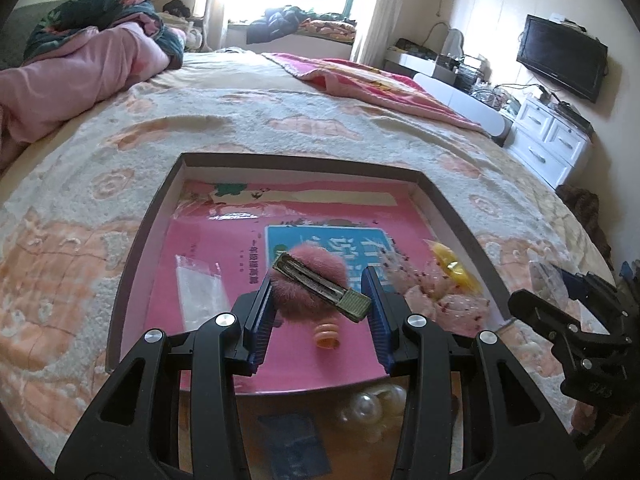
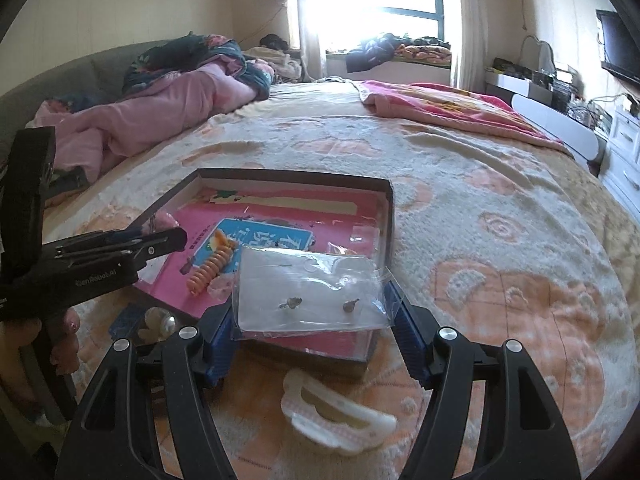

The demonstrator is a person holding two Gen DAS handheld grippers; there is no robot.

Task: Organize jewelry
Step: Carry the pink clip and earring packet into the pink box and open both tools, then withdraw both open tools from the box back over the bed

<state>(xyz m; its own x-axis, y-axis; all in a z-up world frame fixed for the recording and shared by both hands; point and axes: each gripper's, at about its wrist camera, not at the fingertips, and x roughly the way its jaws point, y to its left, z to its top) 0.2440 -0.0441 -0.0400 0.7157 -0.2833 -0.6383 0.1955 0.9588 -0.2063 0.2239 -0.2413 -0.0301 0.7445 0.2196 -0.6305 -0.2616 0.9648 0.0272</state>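
Note:
My left gripper [image 1: 318,286] is shut on a pink fluffy hair clip [image 1: 308,276], its metal bar lying slantwise across the pads, above a shallow dark-rimmed box [image 1: 304,162] with a pink book cover inside. My right gripper [image 2: 308,314] is shut on a clear plastic bag [image 2: 308,292] holding two small earrings, over the box's near right corner [image 2: 390,200]. The box contains an orange spiral hair tie [image 2: 208,270], a small clear bag [image 1: 202,288] and a pink scrunchie with a yellow piece [image 1: 448,280]. The left gripper [image 2: 120,250] shows at the left of the right wrist view.
The box lies on a bed with a cream and peach blanket [image 1: 120,184]. A white claw clip [image 2: 336,416], pearls [image 1: 370,406] and a blue card [image 1: 292,440] lie on the blanket near the box. Pink bedding [image 1: 72,80] is piled at the far left, white drawers [image 1: 548,140] stand right.

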